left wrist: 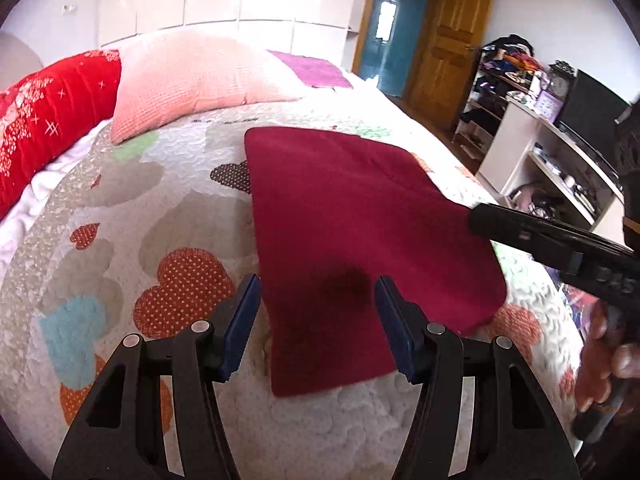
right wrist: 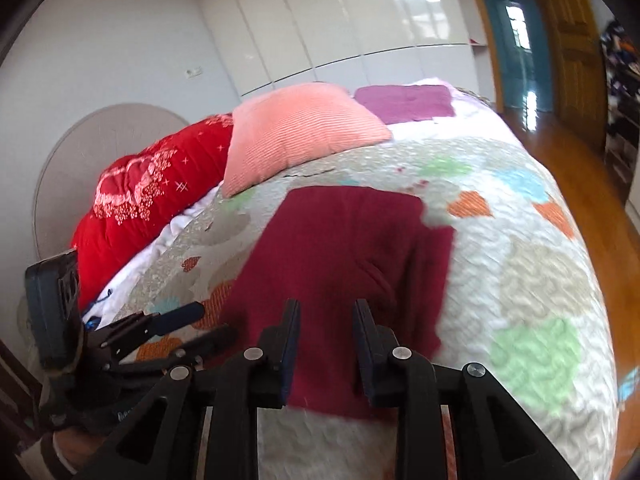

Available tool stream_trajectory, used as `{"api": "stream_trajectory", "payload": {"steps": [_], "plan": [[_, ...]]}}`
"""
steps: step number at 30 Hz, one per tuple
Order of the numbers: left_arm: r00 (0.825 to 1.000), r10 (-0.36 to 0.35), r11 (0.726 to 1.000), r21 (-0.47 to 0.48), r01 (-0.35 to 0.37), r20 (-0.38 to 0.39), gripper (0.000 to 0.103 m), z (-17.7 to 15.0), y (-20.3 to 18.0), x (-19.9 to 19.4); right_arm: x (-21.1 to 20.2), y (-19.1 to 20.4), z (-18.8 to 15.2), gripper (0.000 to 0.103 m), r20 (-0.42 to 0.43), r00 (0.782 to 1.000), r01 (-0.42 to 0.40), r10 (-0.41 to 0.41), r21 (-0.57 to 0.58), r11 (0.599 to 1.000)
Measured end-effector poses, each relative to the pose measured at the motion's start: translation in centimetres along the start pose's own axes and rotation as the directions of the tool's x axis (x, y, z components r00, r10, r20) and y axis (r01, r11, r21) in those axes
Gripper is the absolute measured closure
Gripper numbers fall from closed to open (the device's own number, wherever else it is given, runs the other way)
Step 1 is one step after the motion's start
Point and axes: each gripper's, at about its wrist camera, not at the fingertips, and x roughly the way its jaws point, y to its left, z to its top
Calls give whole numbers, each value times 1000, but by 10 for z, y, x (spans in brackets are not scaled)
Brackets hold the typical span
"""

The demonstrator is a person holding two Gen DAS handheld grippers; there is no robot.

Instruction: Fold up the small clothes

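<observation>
A dark red garment (left wrist: 352, 208) (right wrist: 340, 248) lies flat on the heart-patterned quilt (left wrist: 160, 208) (right wrist: 520, 264), with a folded layer along its right side in the right wrist view. My left gripper (left wrist: 318, 308) (right wrist: 208, 326) hovers open over the garment's near left edge, with nothing between its fingers. My right gripper (right wrist: 326, 320) (left wrist: 476, 220) is over the near right part of the garment. Its jaws stand a narrow gap apart, and only the cloth lying below shows through. A hand (left wrist: 604, 360) holds the right gripper's handle.
A pink pillow (left wrist: 188, 80) (right wrist: 296, 132), a red padded blanket (left wrist: 44, 120) (right wrist: 152, 200) and a purple cloth (left wrist: 312, 68) (right wrist: 404, 102) lie at the far end of the bed. Right of the bed are a wooden floor (right wrist: 592, 200), shelves (left wrist: 560, 160) and a door (left wrist: 448, 40).
</observation>
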Motion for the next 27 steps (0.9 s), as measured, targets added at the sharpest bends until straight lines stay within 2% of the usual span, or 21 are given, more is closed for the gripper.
{"api": "stream_trajectory", "payload": {"steps": [4,7,12,18,23,27], "plan": [[999,11,1000,2,-11,-36,44,-2,1,15,36,-5,8,78,-33,997,69,-71,-37,997],[999,9,1000,8,-9,-45,41,-5,2,23,52,-24,1,78,-85,984,158,-158,-12,987],[998,10,1000,4,-9,-54,40,-8,0,26,55,-55,-22,78,-94,992,95,-85,107,990],[998,25,1000,8,-24,-51,40,-8,-2,19,41,-41,-16,78,-94,989,123,-117,56,991],[998,36,999,14,-35,-51,40,-9,-4,19,13,-25,-12,77,-11,995,104,-104,44,994],[998,31,999,10,-30,-57,40,-9,-4,16,21,-19,-12,77,-25,991,134,-133,14,991]]}}
